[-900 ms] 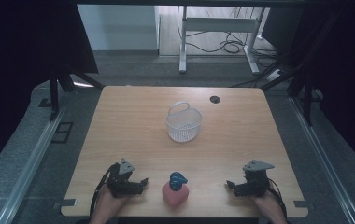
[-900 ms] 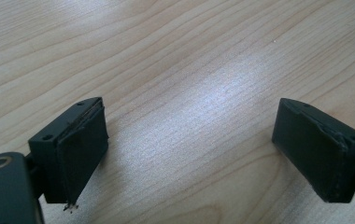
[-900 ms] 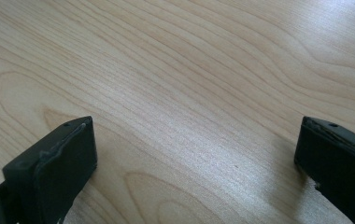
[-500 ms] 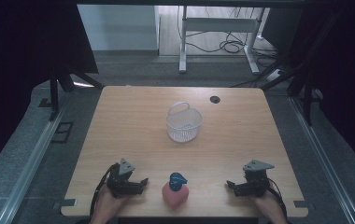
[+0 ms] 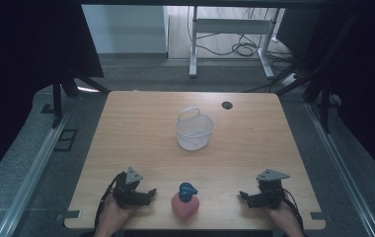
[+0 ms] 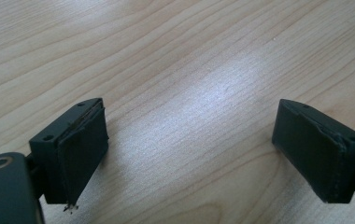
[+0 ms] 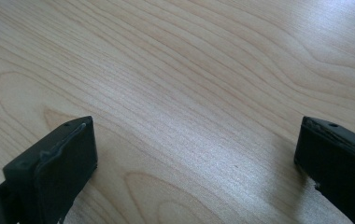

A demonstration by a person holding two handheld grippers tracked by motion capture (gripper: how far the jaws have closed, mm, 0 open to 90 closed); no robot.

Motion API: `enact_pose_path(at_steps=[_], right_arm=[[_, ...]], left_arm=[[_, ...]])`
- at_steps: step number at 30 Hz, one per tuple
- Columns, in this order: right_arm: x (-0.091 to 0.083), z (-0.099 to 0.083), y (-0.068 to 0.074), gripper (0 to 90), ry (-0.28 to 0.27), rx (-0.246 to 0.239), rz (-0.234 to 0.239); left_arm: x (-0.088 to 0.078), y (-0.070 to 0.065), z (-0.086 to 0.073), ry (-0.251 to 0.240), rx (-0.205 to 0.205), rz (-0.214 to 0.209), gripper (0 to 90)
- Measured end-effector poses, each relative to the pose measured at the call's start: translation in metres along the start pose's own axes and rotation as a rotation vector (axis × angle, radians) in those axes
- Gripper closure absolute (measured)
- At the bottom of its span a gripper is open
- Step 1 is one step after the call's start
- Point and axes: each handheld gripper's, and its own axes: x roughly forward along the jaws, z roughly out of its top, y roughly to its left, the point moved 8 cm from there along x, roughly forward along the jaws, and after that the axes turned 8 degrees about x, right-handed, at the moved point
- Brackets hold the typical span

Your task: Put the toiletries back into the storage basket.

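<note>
at the near edge of the table [image 5: 141,128] i hold my left gripper [image 5: 148,193] and right gripper [image 5: 243,197] with jaws spread, flanking the pink bottle [image 5: 185,204], white basket [image 5: 194,131] beyond.

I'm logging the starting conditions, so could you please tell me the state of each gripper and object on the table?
Left gripper: open, holding nothing, low over the table's near edge.
Right gripper: open, holding nothing, low over the near edge.
White basket: upright at mid-table, handle raised, looks empty.
Pink bottle with blue cap: between the grippers, touched by neither; upright or lying, I cannot tell.
Table: bare wood apart from these.
</note>
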Motion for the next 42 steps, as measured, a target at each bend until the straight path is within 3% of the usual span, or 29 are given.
enact_pose_path(at_steps=[4,12,26,42], right_arm=[[0.000,0.000,0.000,0.0,0.000,0.000,0.000],[0.000,0.000,0.000,0.0,0.000,-0.001,0.000],[0.000,0.000,0.000,0.0,0.000,0.000,-0.001],[0.000,0.000,0.000,0.0,-0.001,0.001,-0.002]], left_arm=[[-0.002,0.001,0.001,0.010,0.014,0.012,10.4],[-0.010,-0.003,0.005,-0.010,0.033,-0.007,10.4],[-0.033,-0.018,0.014,-0.052,0.057,-0.137,10.4],[-0.059,-0.038,0.024,-0.096,0.115,-0.226,12.1]])
